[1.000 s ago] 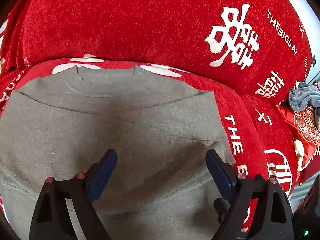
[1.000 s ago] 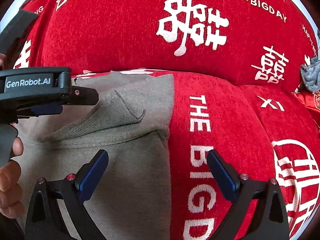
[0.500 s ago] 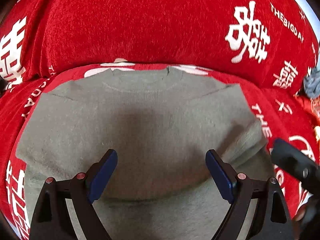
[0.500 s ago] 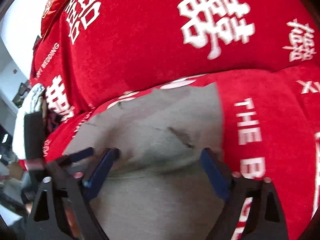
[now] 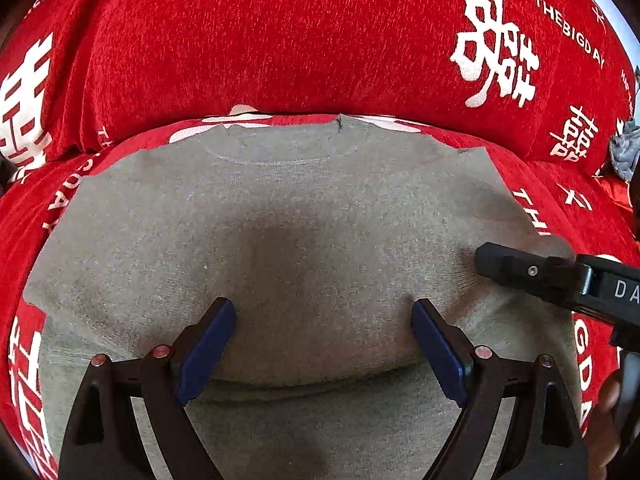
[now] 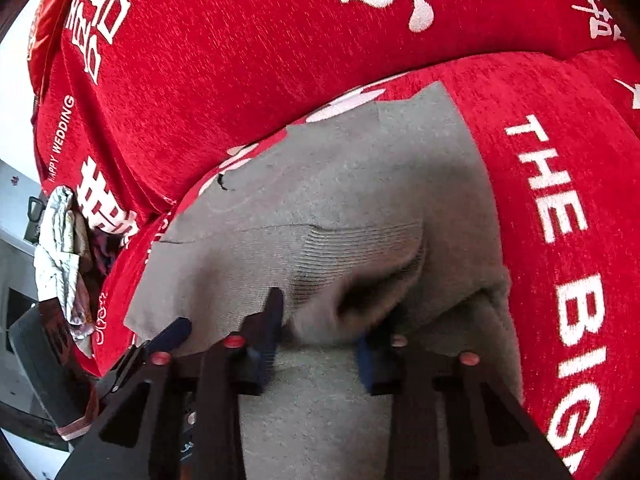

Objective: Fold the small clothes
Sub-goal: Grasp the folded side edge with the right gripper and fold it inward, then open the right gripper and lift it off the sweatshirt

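Note:
A grey knit sweater [image 5: 304, 216] lies flat on the red sofa seat, neckline at the back, its sleeves folded in over the body. My left gripper [image 5: 322, 336] is open, its jaws wide apart over the folded hem area. My right gripper [image 6: 320, 340] has its jaws closed on a ribbed fold of the sweater [image 6: 352, 264], at the sweater's right side. The right gripper also shows in the left wrist view [image 5: 560, 280] at the right edge. The left gripper's finger [image 6: 168, 336] shows in the right wrist view at lower left.
The red sofa backrest [image 5: 280, 40] with white characters rises right behind the sweater. A grey cloth [image 5: 624, 152] lies at the far right on the sofa. A pale bundle of cloth [image 6: 60, 248] sits at the sofa's left end.
My right gripper moved in over the sweater's right side and its jaws closed on a ribbed fold. My left gripper stayed open over the sweater's middle.

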{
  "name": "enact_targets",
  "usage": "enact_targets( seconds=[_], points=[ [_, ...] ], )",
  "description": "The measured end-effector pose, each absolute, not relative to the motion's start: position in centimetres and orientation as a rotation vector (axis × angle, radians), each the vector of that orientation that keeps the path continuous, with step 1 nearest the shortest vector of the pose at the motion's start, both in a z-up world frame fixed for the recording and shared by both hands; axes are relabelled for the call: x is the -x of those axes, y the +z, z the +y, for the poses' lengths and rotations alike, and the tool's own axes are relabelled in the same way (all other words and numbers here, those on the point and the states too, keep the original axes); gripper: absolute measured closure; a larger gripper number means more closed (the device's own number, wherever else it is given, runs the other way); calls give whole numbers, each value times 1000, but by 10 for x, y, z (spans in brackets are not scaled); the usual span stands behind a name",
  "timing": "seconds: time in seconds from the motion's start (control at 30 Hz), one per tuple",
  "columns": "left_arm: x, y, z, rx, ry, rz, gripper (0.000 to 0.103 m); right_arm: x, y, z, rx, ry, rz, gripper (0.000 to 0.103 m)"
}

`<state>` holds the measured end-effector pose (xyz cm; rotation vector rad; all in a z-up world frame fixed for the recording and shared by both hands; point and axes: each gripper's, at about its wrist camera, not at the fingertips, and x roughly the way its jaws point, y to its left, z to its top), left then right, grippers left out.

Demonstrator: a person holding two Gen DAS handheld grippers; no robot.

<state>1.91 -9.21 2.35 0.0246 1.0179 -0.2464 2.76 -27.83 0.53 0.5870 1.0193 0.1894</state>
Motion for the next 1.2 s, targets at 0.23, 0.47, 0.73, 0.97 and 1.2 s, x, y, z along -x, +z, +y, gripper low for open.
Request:
enact_targets(
  seconds=[0.23, 0.47, 0.73, 0.97, 1.2],
  points=[
    [-27, 41, -87, 30, -226, 989, 12, -22, 43, -269, -395, 156, 867, 95],
    [-38, 27, -89, 16, -213, 1046, 12, -26, 43, -269, -272, 133, 834, 95],
    [-31, 24, -88, -7, -226, 1029, 12, -21, 12, -285, -258, 45, 880, 95],
    [-28, 21, -84, -34, -224, 1030, 12, -6, 8, -295, -328, -18, 862, 96],
    [-29, 24, -81, -15, -220, 1037, 12, 4, 11, -289, -273, -54, 860, 96]
  ],
)
